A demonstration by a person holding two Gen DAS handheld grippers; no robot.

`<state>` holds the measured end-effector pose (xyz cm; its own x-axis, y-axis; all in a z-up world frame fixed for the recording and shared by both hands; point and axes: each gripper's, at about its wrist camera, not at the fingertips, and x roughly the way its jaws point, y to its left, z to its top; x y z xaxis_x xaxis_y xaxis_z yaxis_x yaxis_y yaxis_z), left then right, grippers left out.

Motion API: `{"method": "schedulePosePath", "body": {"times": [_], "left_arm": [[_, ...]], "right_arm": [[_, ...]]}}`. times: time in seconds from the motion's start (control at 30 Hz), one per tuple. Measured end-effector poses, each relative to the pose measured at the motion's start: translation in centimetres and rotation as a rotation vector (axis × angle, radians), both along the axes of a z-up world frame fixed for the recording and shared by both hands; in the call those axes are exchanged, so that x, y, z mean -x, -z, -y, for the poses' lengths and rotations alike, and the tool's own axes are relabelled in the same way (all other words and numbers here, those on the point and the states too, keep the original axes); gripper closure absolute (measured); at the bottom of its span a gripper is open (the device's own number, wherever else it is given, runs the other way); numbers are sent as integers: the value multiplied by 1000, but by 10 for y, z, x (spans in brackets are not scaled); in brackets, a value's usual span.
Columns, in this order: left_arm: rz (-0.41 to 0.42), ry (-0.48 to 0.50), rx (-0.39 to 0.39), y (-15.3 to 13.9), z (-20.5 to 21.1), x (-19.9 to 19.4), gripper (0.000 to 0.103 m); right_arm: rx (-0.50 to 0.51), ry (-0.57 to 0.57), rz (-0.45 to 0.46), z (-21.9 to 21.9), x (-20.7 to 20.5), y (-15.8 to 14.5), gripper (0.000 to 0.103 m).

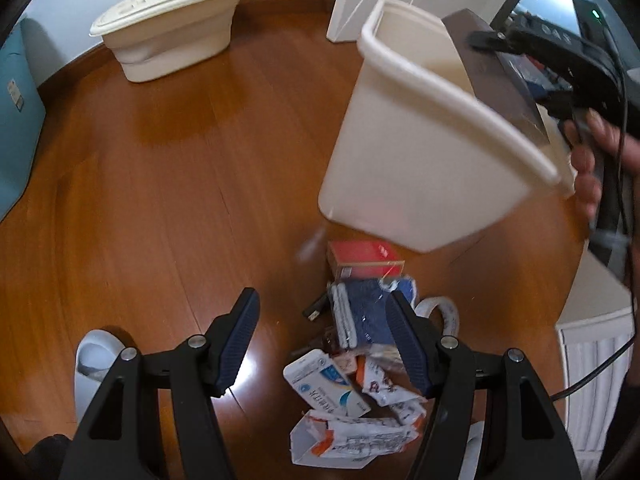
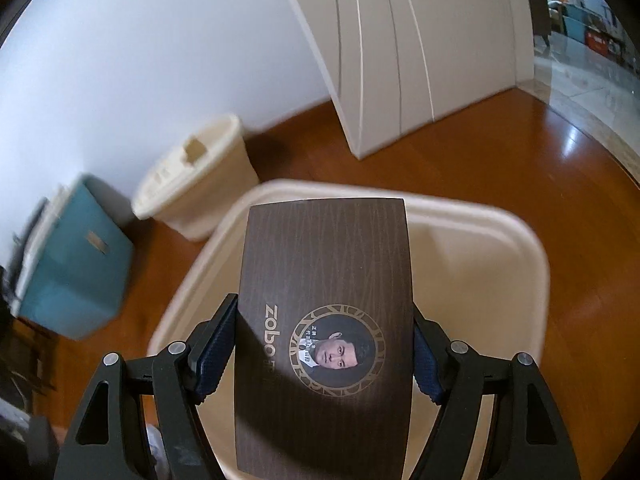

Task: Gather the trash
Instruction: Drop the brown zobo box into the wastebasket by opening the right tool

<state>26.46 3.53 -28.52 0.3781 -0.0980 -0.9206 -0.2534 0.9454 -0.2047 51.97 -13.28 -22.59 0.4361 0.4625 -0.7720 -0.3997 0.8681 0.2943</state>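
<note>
A heap of trash lies on the wooden floor: a red box point(image 1: 362, 258), a blue packet point(image 1: 368, 312), a white-and-blue carton point(image 1: 324, 380) and orange-and-white wrappers point(image 1: 360, 436). My left gripper point(image 1: 322, 294) hangs open above this heap with nothing between its pads. A cream waste bin point(image 1: 400, 160) stands just beyond the heap. In the right wrist view my right gripper point(image 2: 324, 312) is shut on a dark brown printed box point(image 2: 324, 264), held over the bin's open mouth point(image 2: 480, 210). The same brown box point(image 1: 492, 72) shows above the bin's rim beside a person's hand point(image 1: 588, 160).
A second cream bin with a lid point(image 1: 172, 28) stands by the white wall, with a teal box point(image 2: 76, 264) to its left. White cabinet doors point(image 2: 392, 60) rise behind the bin. A white slipper-like thing point(image 1: 94, 360) lies left of my left gripper.
</note>
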Motion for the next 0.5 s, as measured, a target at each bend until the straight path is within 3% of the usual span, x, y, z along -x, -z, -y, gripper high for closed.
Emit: {"method": "schedulePosePath", "body": {"times": [0.13,0.27,0.4,0.5], "left_arm": [[-55,17,9,16,5,6,39],[-129,43,10,45,13,20,39],[-200,50,36,66,14,32,39],[-241,9,63,74,13,54,39]], "right_arm": [[52,14,-34,-1,-6,14,24],[87,17,-5,0,0,7,22],[-57,7,103,23,38,-29,22],[-122,-61,217,58,101,-50,17]]}}
